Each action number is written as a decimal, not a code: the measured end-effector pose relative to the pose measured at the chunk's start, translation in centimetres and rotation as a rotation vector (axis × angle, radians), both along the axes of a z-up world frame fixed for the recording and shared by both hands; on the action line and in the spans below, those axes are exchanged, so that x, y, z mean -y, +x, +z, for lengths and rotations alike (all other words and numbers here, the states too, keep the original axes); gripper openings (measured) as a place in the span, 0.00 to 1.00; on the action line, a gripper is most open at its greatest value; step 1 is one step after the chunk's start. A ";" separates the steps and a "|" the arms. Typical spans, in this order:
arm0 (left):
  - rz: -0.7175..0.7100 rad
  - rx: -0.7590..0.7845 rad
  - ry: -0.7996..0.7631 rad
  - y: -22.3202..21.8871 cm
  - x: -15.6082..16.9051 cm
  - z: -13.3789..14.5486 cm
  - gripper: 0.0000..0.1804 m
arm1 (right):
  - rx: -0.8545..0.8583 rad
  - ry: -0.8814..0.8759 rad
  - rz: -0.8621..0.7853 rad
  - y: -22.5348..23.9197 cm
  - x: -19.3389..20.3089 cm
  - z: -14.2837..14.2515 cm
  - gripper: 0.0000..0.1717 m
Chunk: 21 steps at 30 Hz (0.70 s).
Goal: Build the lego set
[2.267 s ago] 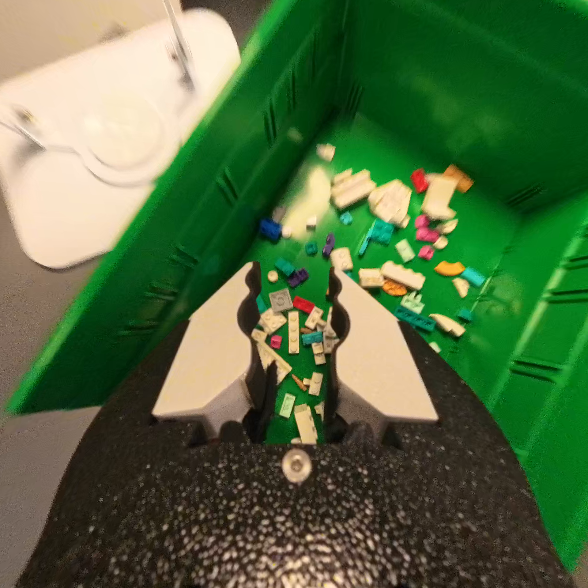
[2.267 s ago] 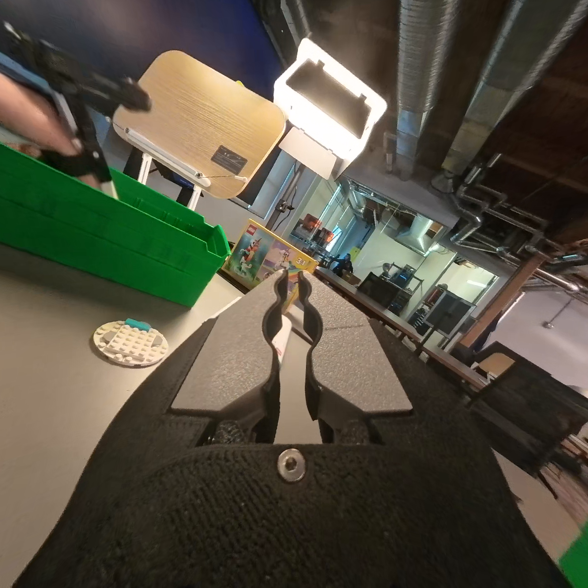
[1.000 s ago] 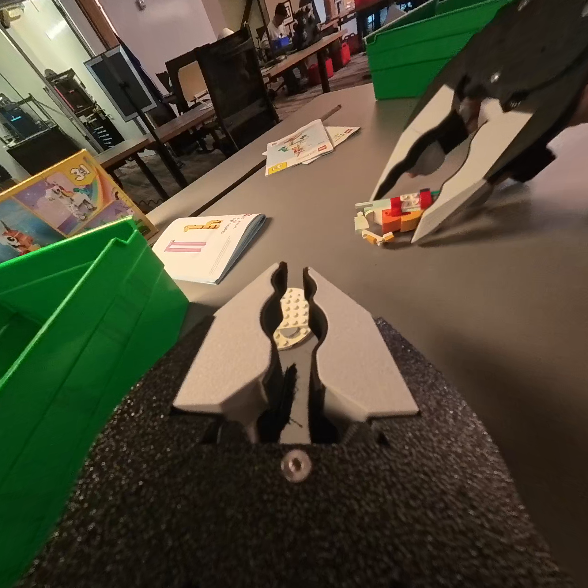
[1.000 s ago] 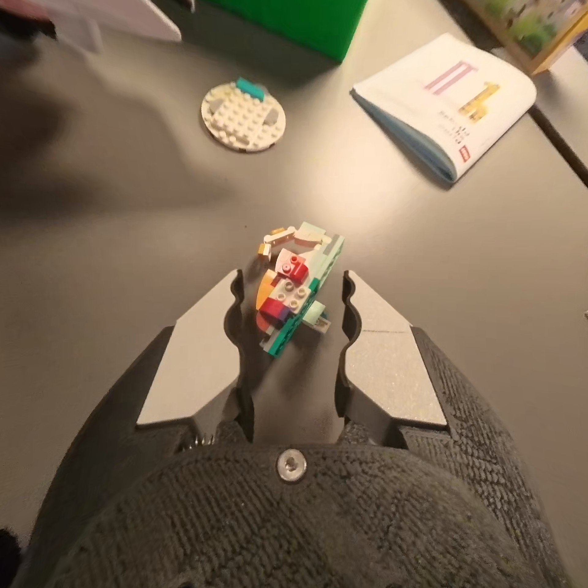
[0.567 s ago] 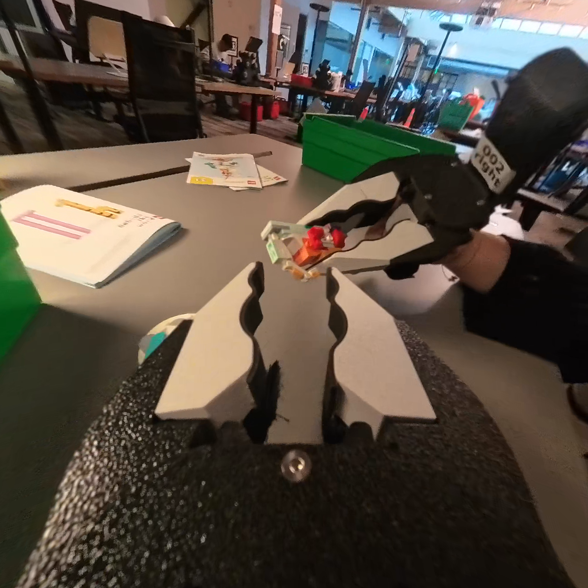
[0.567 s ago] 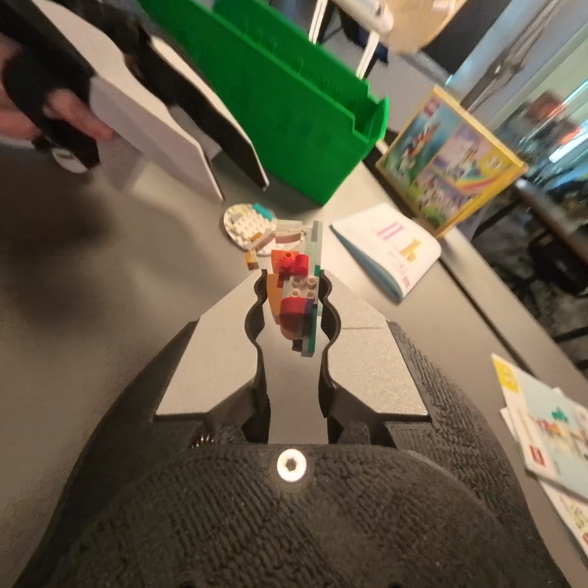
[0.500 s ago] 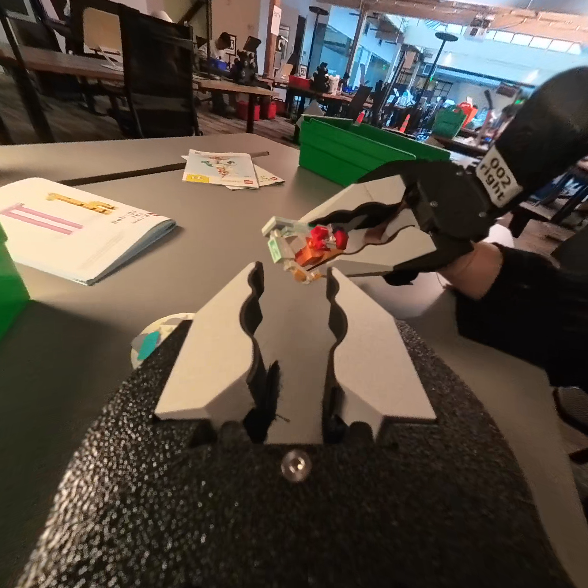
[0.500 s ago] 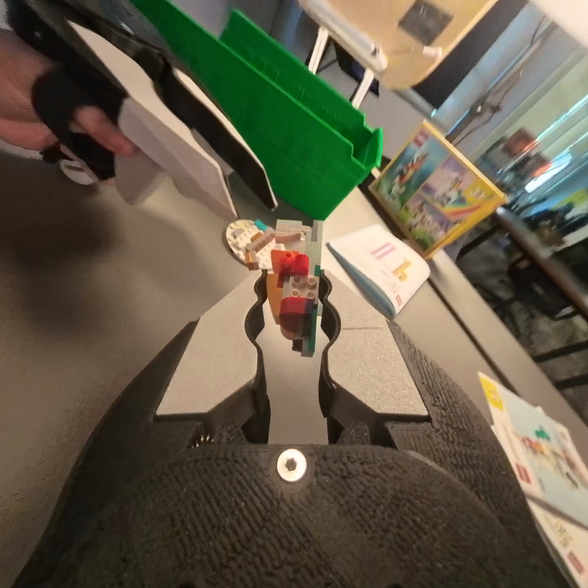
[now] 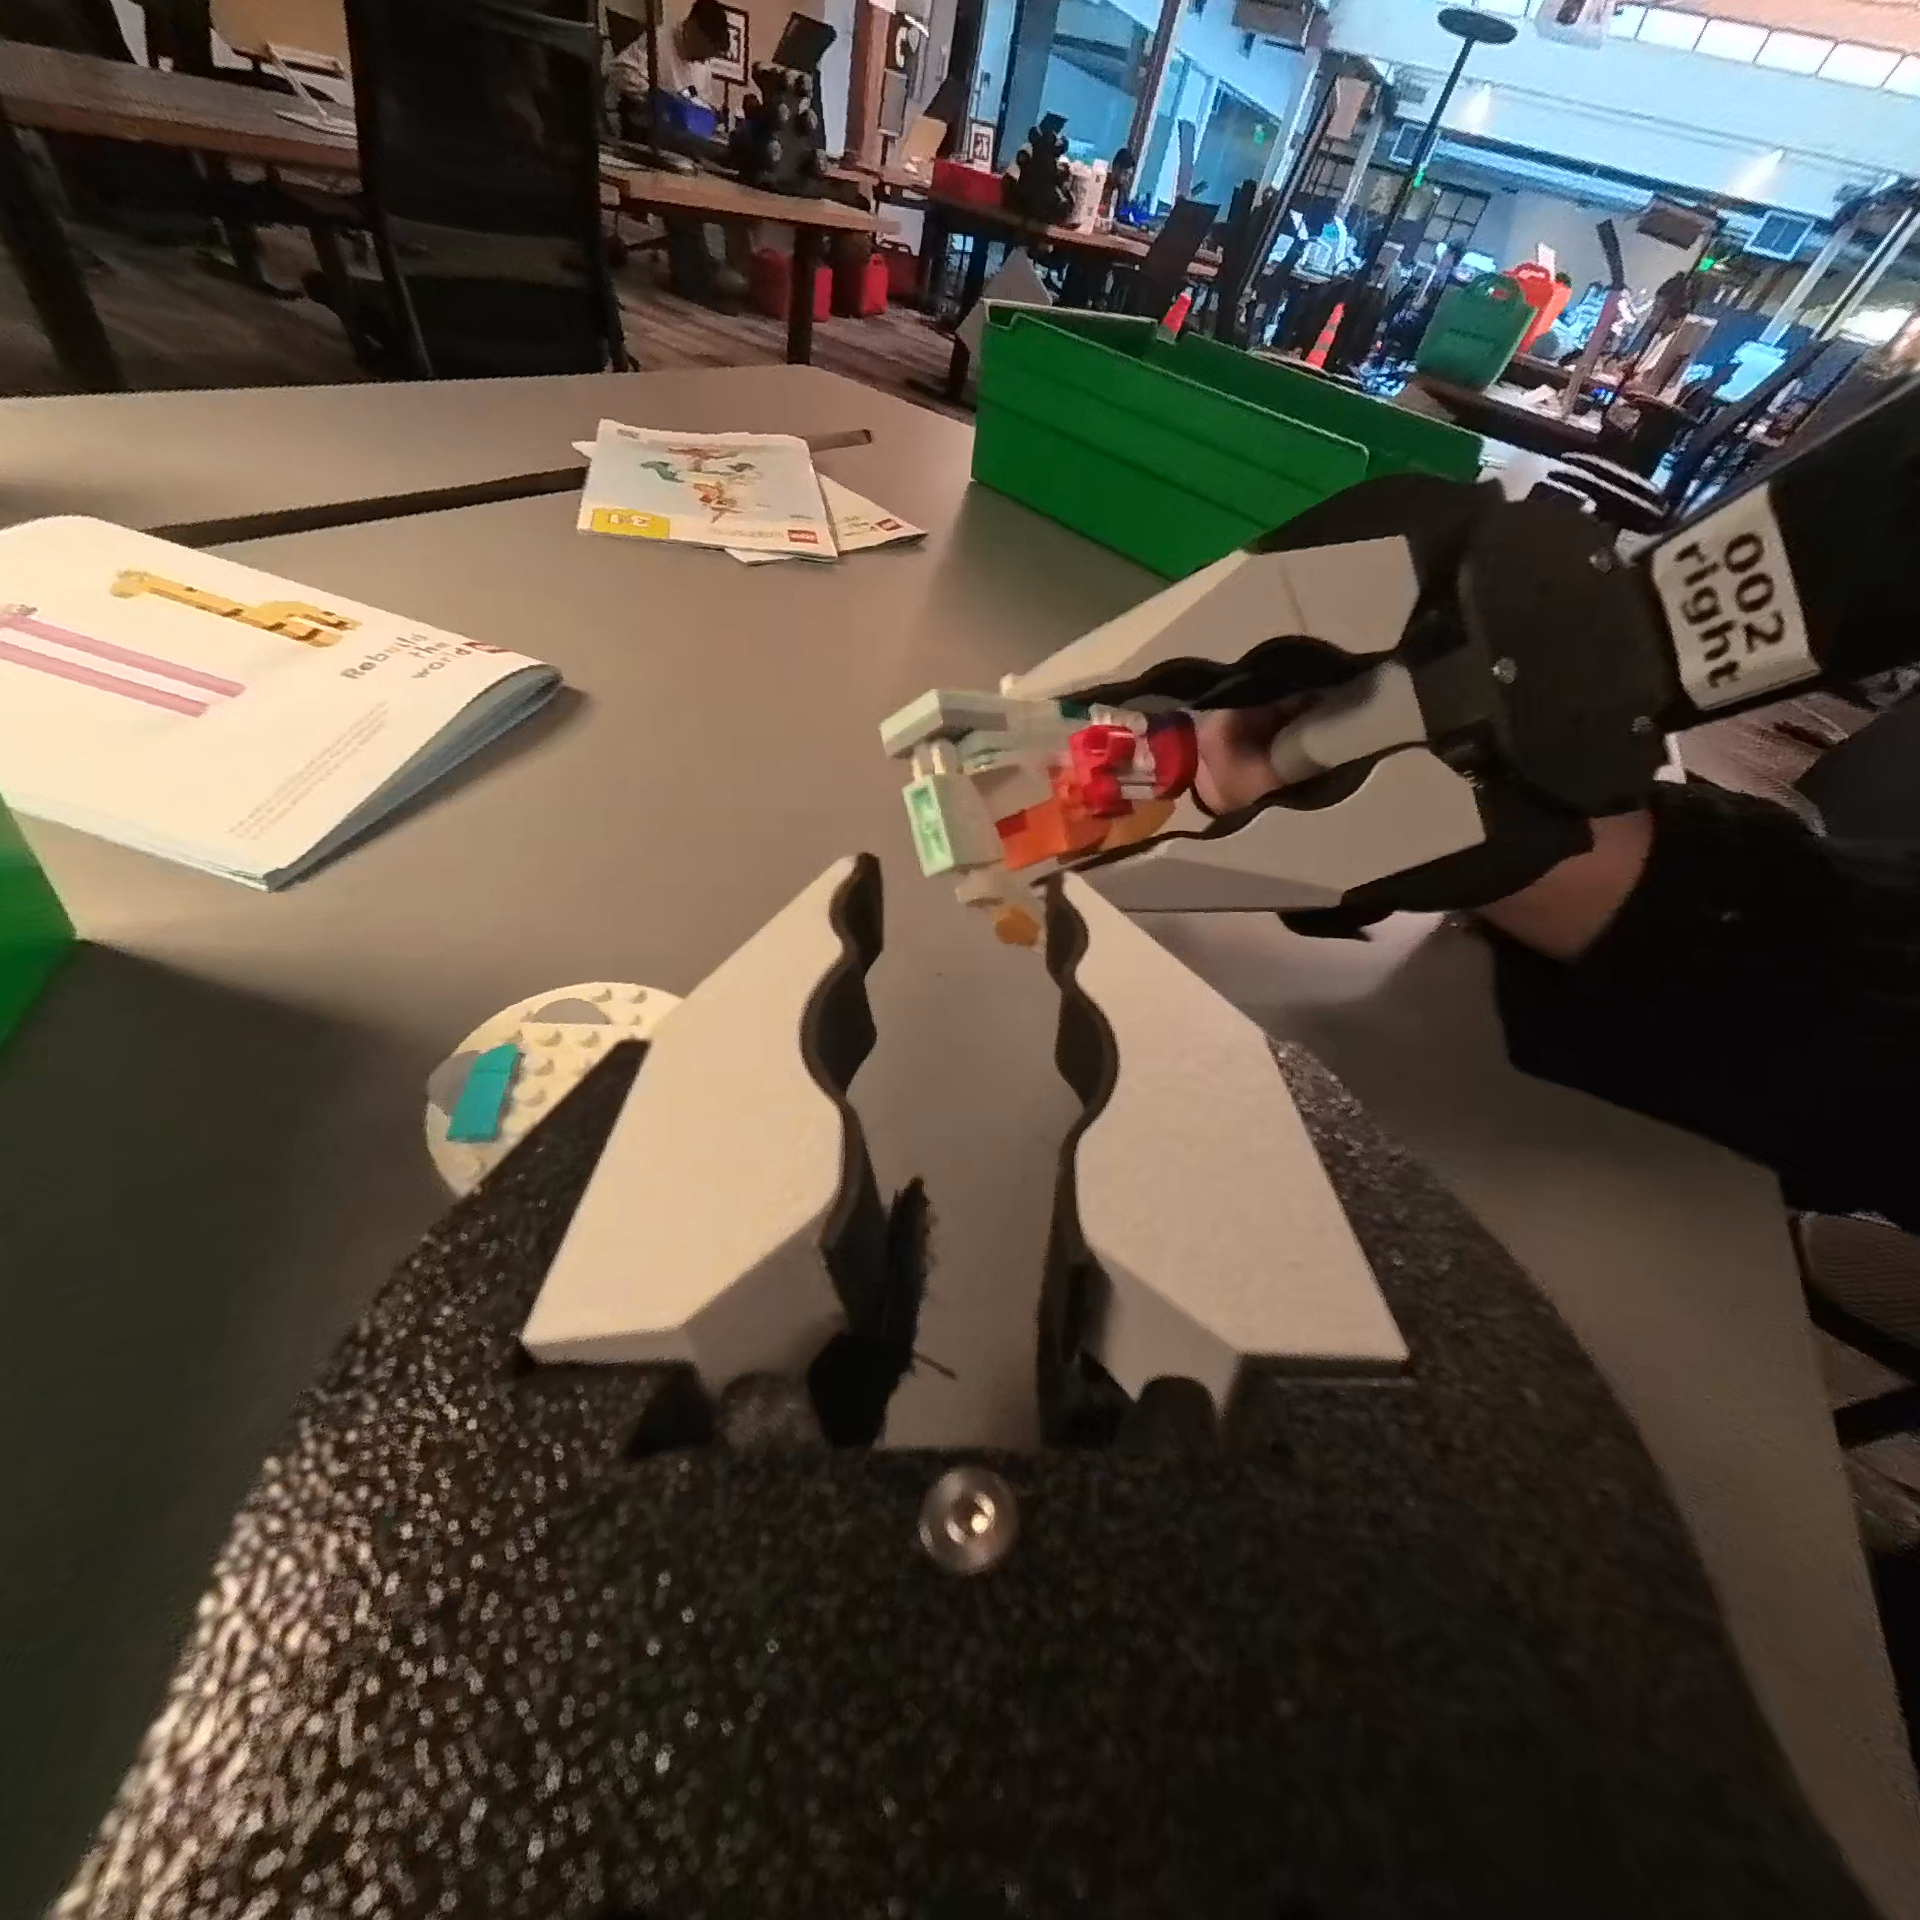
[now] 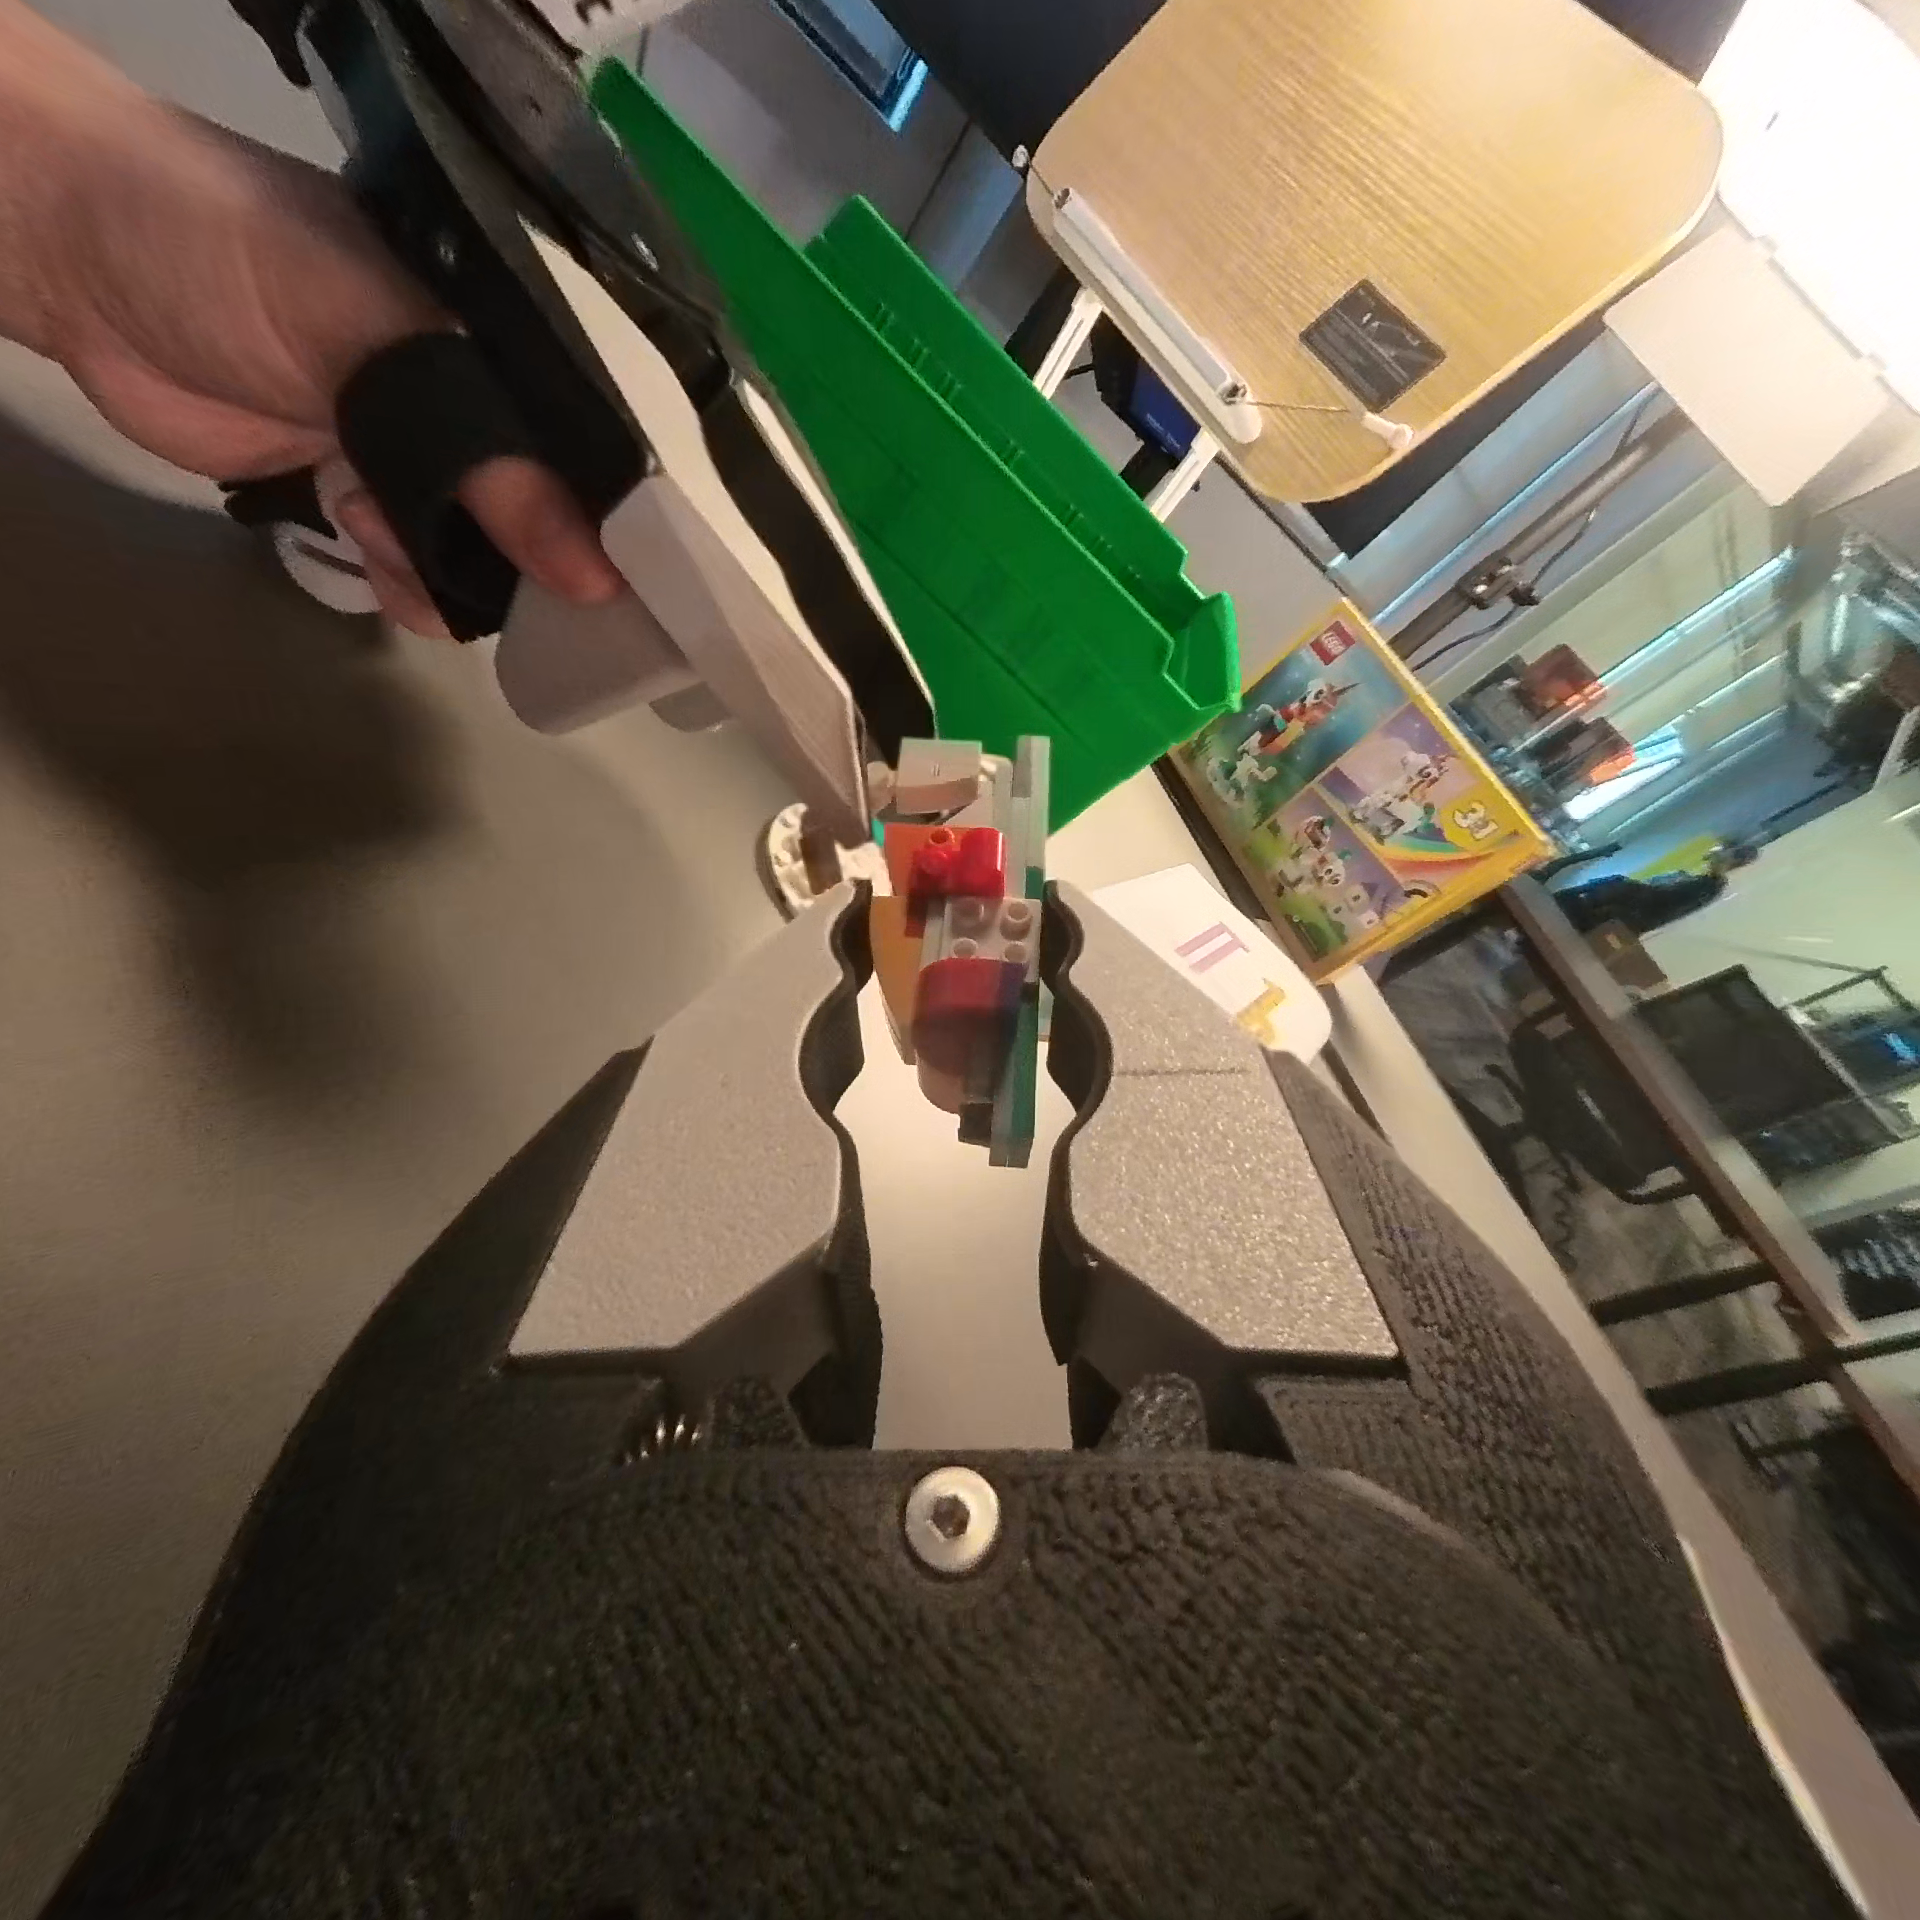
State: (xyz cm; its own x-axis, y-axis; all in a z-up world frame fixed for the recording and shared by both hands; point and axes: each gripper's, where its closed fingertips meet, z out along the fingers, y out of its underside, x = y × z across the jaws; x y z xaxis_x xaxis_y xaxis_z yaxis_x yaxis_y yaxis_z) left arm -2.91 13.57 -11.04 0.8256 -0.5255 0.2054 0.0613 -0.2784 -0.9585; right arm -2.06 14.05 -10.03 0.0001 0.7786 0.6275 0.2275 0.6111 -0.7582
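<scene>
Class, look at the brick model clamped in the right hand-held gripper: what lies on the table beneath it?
Under the brick model only bare grey table shows; the round white studded plate lies off to the side, partly hidden by the open left hand-held gripper.

Both wrist cams close, low over table (image 9: 644, 665), facing each other; share brick model (image 9: 1023, 790)

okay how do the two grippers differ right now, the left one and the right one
The right gripper is shut on a small multicolored brick build, both pads pressing it; the left gripper is open with nothing between its fingers. The right gripper holds the build up off the grey table; the left gripper's tips sit just beside that build, above a round white studded plate. Both have pale wavy-edged fingers on black bodies.
</scene>
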 end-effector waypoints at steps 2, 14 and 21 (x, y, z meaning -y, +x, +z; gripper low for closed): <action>-0.019 0.027 -0.019 0.3 0.1 -0.1 0.13 | -0.004 0.043 -0.005 0.0 0.1 0.1 0.17; 0.056 -0.270 0.104 -0.7 0.0 -0.2 0.02 | -0.039 0.030 -0.025 0.1 -0.4 0.6 0.17; 0.063 -0.303 0.091 -0.4 -0.1 -0.8 0.07 | -0.055 0.040 0.002 -0.2 0.6 0.8 0.17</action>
State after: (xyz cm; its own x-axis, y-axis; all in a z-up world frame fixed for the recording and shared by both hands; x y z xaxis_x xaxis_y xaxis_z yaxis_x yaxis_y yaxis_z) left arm -3.27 13.70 -11.85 0.8735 -0.4765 -0.1001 -0.2163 -0.1955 -0.9566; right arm -2.24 13.40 -9.22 0.0339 0.7530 0.6571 0.1846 0.6415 -0.7446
